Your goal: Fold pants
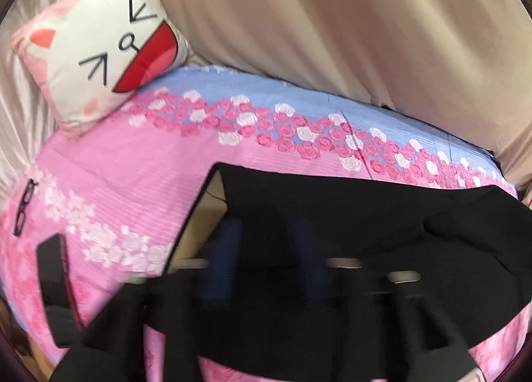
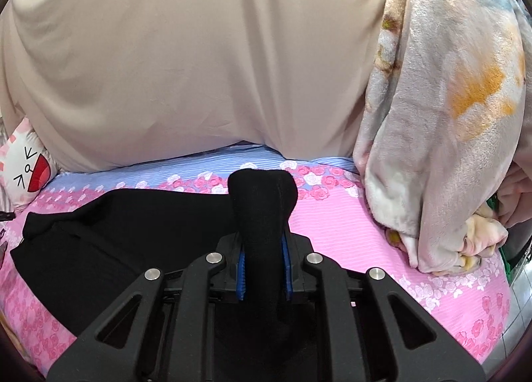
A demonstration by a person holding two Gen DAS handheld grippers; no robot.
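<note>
Black pants [image 1: 365,215] lie spread on a pink and blue flowered bedsheet [image 1: 133,162]. In the blurred left wrist view my left gripper [image 1: 267,242] hovers over the pants' left part. Its blue pads [image 1: 226,239] stand wide apart and press on nothing I can make out. A tan layer [image 1: 206,215] shows at the pants' left edge. In the right wrist view my right gripper [image 2: 264,269] is shut on a bunch of the black fabric [image 2: 262,195], which sticks up between its blue pads [image 2: 241,279]. The remaining pants [image 2: 116,225] trail off to the left on the bed.
A cat-face pillow [image 1: 96,49] lies at the bed's far left. Black glasses [image 1: 23,212] and a dark phone [image 1: 55,282] rest near the left edge. A beige cloth [image 2: 199,66] hangs behind the bed. A pale fleece blanket [image 2: 449,115] hangs down at the right.
</note>
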